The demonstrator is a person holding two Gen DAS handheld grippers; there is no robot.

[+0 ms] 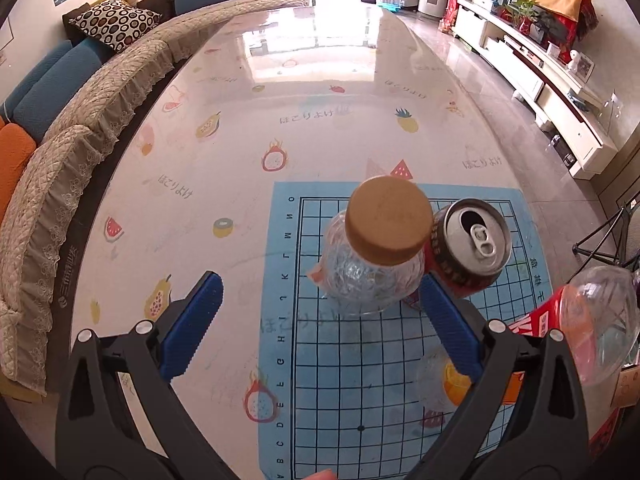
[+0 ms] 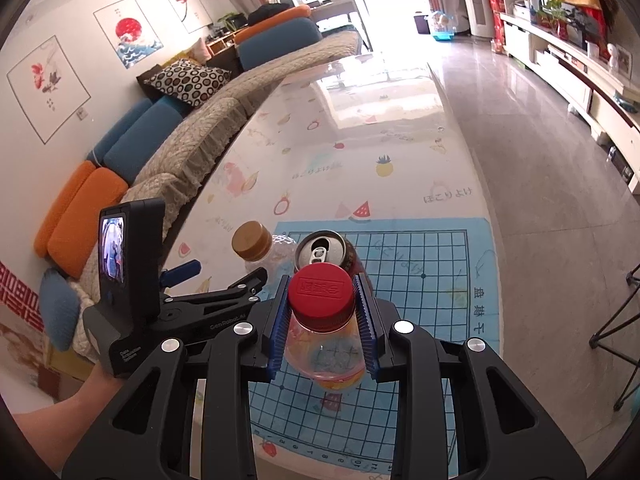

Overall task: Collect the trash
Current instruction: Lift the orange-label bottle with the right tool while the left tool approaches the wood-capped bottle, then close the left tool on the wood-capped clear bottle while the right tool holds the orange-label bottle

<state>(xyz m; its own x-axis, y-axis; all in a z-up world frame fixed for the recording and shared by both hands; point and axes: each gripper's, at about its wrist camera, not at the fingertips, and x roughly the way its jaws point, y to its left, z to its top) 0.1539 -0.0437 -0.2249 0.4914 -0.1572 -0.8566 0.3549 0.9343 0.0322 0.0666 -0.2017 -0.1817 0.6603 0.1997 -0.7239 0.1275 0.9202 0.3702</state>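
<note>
Over the blue grid mat [image 2: 432,320] on the desk [image 1: 320,100], the right gripper [image 2: 322,326] pinches a red-capped bottle [image 2: 322,332], lifted; just beyond it, the brown-capped bottle [image 1: 374,256] and open can [image 1: 468,246] wait, the left gripper [image 1: 320,324] spread beside them, no bin visible
</note>
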